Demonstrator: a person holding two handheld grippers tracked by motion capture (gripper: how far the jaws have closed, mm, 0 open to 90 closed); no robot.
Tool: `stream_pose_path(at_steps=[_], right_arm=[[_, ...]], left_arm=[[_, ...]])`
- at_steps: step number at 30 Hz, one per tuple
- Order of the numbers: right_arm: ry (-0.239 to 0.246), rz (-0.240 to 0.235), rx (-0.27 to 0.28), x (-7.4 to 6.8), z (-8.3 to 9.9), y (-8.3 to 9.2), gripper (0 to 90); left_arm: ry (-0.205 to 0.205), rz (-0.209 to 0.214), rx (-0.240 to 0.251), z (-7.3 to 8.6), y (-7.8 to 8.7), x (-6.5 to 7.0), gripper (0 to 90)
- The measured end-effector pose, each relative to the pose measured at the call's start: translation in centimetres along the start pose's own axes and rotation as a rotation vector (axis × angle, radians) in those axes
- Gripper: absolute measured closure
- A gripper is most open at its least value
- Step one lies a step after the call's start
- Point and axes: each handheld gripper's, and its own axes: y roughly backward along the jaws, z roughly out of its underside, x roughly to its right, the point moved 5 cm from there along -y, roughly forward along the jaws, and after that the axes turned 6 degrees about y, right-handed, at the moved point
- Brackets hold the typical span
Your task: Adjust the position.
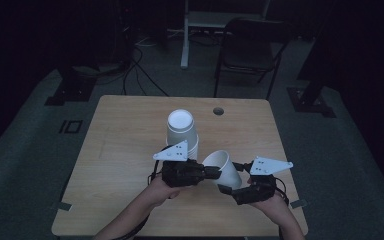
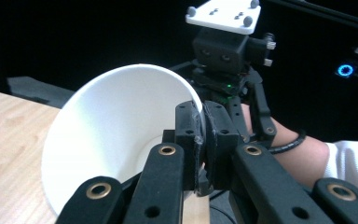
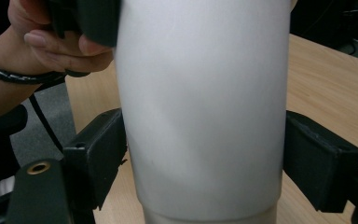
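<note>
Two sets of tongs meet over the near middle of the worktop, and a single white paper cup hangs between them, tilted, its open mouth turned up and to the left, its base down and to the right; the left tongs come in from the left and pinch the cup's rim, the jaws closed almost fully with only the thin paper wall between them, one jaw inside the mouth and one outside, as the left gripper view shows where the rim curves past the clamped pads; the right tongs sit just right of and nearer than the cup, spread wide around its body; in the right gripper view the cup's wall fills the gap between the two black pads, the left pad at or just against the paper and the right pad close beside it, and whether they press on it I cannot tell; the person's left hand shows at the upper left of that view, beside the cup's upper part; a stack of white cups stands upside down on the worktop just beyond the held cup, a little to its left, apart from both tongs.
</note>
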Motion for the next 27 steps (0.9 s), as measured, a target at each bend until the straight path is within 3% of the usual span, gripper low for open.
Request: stream_pose_path(at_steps=[3, 6, 11, 18, 22, 27], right_arm=[[0.000, 0.012, -0.011, -0.1, 0.2, -0.7, 18.4], [0.004, 0.004, -0.005, -0.3, 0.3, -1.3, 18.7], [-0.001, 0.024, 0.022, -0.3, 0.3, -1.7, 18.8], [-0.019, 0.021, 0.000, -0.2, 0.7, -2.3, 18.8], [-0.021, 0.025, 0.022, -0.2, 0.8, -2.4, 19.8], [-0.029, 0.022, 0.043, -0.3, 0.6, -2.2, 20.5]], left_arm=[[-0.008, 0.021, -0.010, -0.1, -0.6, 0.3, 85.6], [-0.027, 0.015, -0.015, -0.3, -1.0, 0.6, 85.5], [-0.012, 0.011, -0.014, -0.4, -1.2, 0.5, 85.4], [-0.021, 0.005, -0.038, 0.0, -2.2, 0.4, 84.0], [-0.064, -0.017, -0.050, 0.0, -2.4, 0.8, 83.3], [-0.071, -0.022, -0.033, -0.4, -2.1, 0.9, 82.5]])
